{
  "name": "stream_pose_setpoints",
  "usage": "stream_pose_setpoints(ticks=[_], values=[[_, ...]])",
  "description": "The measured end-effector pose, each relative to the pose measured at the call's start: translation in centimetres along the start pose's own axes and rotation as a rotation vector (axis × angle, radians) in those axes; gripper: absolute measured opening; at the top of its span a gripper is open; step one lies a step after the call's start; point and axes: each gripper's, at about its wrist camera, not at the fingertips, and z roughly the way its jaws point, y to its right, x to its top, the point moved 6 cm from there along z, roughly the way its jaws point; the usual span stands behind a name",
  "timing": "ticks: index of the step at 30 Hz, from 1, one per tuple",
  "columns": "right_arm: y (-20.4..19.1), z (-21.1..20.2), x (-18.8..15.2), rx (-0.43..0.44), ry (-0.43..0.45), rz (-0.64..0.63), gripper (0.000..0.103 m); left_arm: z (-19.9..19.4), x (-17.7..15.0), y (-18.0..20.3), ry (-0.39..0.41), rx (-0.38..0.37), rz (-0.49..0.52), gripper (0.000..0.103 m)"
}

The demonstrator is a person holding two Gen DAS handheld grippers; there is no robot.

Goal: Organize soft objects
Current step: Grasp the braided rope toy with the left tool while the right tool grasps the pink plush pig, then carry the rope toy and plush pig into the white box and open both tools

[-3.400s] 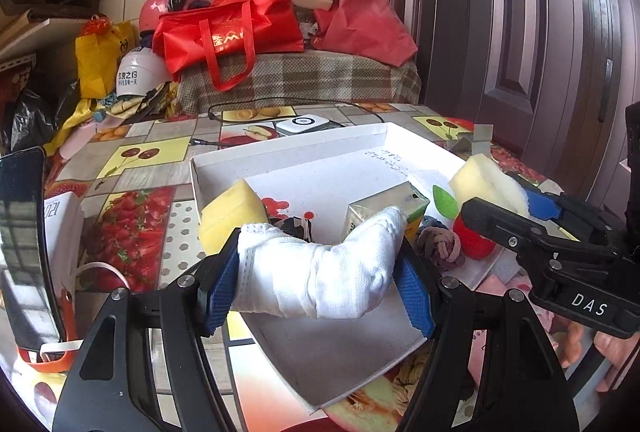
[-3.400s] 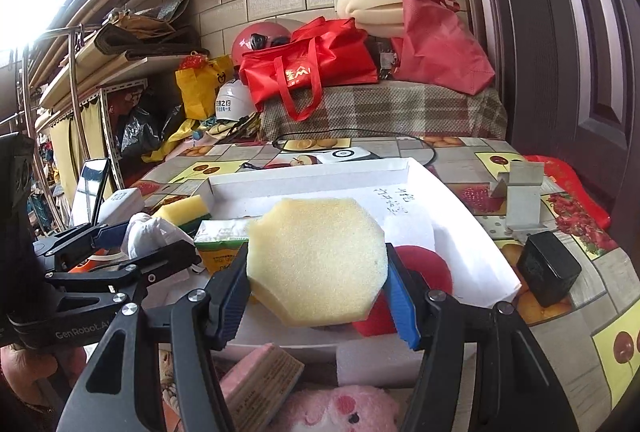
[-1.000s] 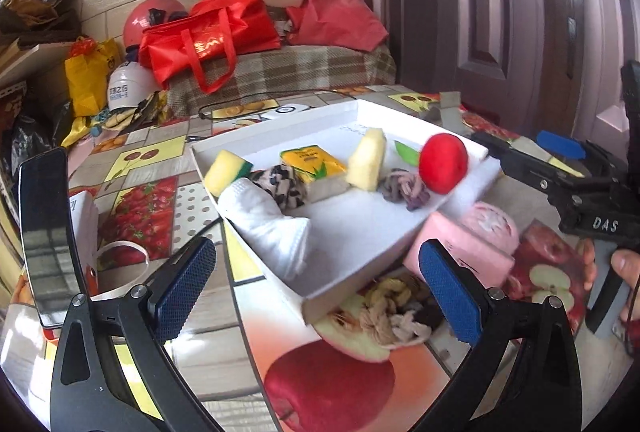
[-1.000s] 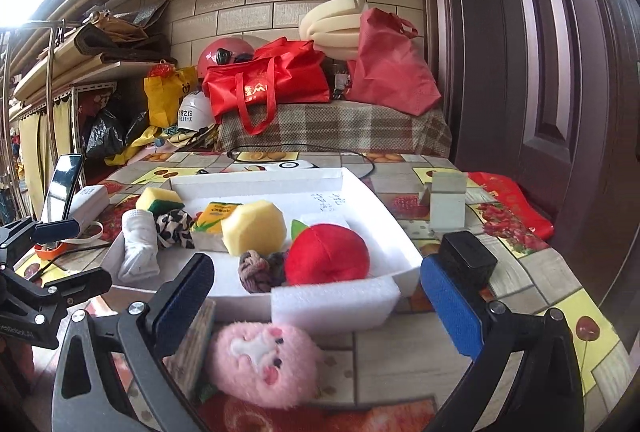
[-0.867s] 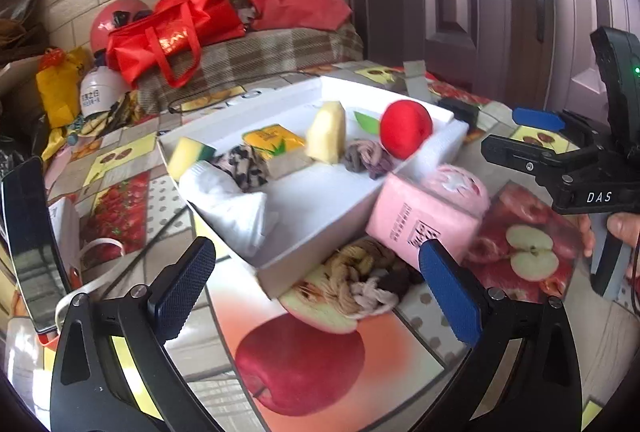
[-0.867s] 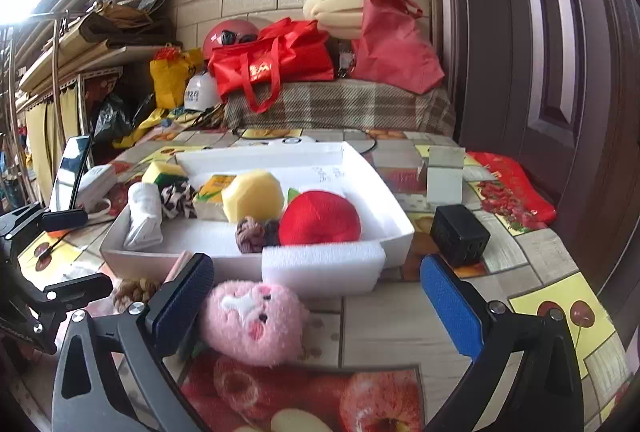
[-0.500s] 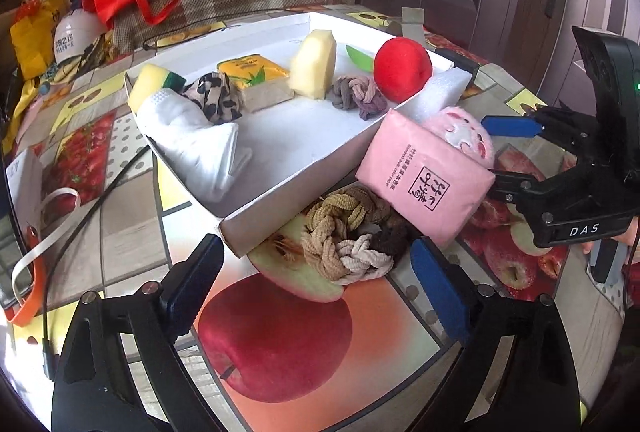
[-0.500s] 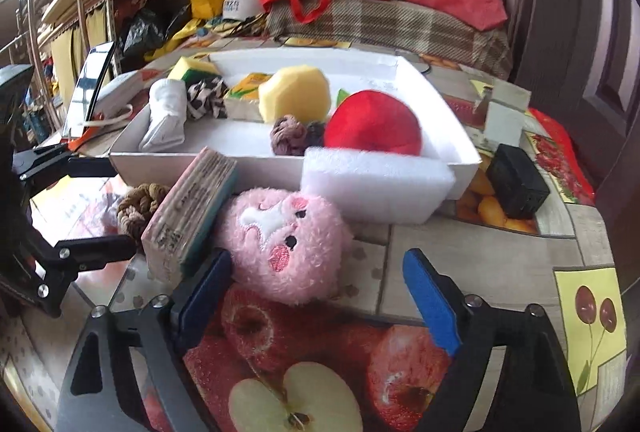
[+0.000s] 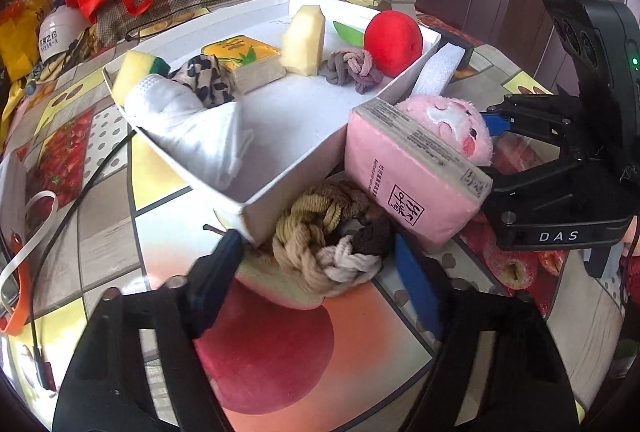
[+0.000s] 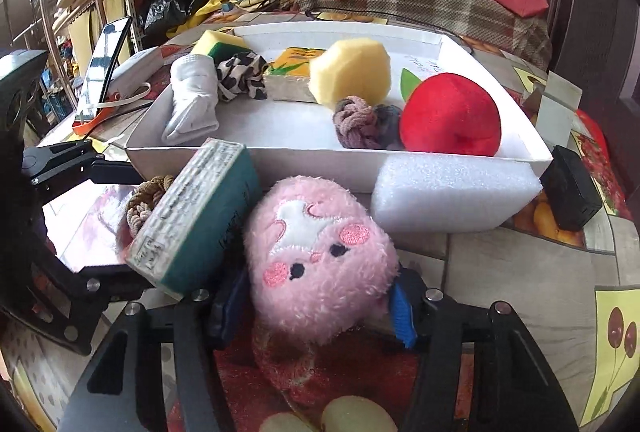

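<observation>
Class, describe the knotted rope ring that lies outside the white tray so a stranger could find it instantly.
Start at the white tray. Just outside its near corner, beside the pink tissue pack, lies the rope ring. Unlike the small grey-mauve knot inside, it is braided tan, brown and cream.

Daylight fills both views, bright and fairly even. Seen from the right tool, the light pours in from the upper left and burns out that corner. The glossy bench [image 9: 168, 232] throws back a pale glare just ahead of the left tool [image 9: 320, 272], whose near fingers look soft and blurred. Shadows are weak. Both views bulge like a fisheye, with straight lines bending and black corners.
</observation>
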Motion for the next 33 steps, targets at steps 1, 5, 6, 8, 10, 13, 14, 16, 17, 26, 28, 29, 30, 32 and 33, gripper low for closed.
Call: stream_pose_setpoints(ticks=[1,5,6,8,10,13,14,16,17,26,28,29,30,32,33], values=[[-0.1,-0.1,0.0,-0.005,0.006,-0.010,0.058,-0.1,0.0,0.1,0.006,-0.008,0.002,0.045],[-0.1,-0.9,0.2,-0.021,0.044,-0.018,0.058,-0.3,0.0,0.6,0.014,-0.014,0.023,0.035],[0.2,-1.0,0.1,-0.018,0.045,-0.006,0.058,-0.4,-0.1,0.6,0.015,-0.016,0.023,0.035],[0.8,-1.1,-0.1,-0.011,0.045,0.025,0.058,-0.7,-0.4,0.5,0.018,-0.027,0.011,0.035],[1.3,-1.5,-0.4,-0.004,0.053,0.055,0.058,-1.2,-0.9,0.5,0.022,-0.049,-0.006,0.035],[1.8,-2.6,-0.7,-0.005,0.085,0.087,0.058,-2.6,-1.5,0.2,0.059,-0.059,-0.035,0.035],[1.9,-3.1,-0.8,-0.010,0.103,0.095,0.058,-3.3,-1.5,0.1,0.091,-0.055,-0.043,0.035],[2.1,-4.5,-0.7,-0.019,0.175,0.106,0.058,-4.8,-1.4,-0.1,0.163,-0.031,-0.047,0.035],[2.2,-5.4,-0.7,-0.030,0.219,0.112,0.058,-5.4,-1.4,0.0,0.194,-0.016,-0.041,0.035],[2.5,-10.3,-0.9,-0.121,0.480,0.127,0.058,-10.8,-0.6,2.0,0.509,0.132,0.089,0.035],[2.3,-10.0,-0.7,-0.128,0.470,0.115,0.058,-10.3,0.0,1.5,0.509,0.134,0.073,0.035],[2.4,-9.8,-0.6,-0.128,0.462,0.115,0.058,-10.0,0.4,0.9,0.507,0.132,0.054,0.035],[2.5,-9.6,-0.5,-0.126,0.456,0.119,0.058,-9.7,0.8,0.3,0.504,0.134,0.031,0.035],[2.7,-9.2,-0.4,-0.122,0.444,0.134,0.058,-8.8,1.5,-0.9,0.492,0.139,-0.017,0.035],[2.9,-9.1,-0.5,-0.121,0.440,0.143,0.058,-8.5,1.8,-1.4,0.487,0.144,-0.038,0.035]])
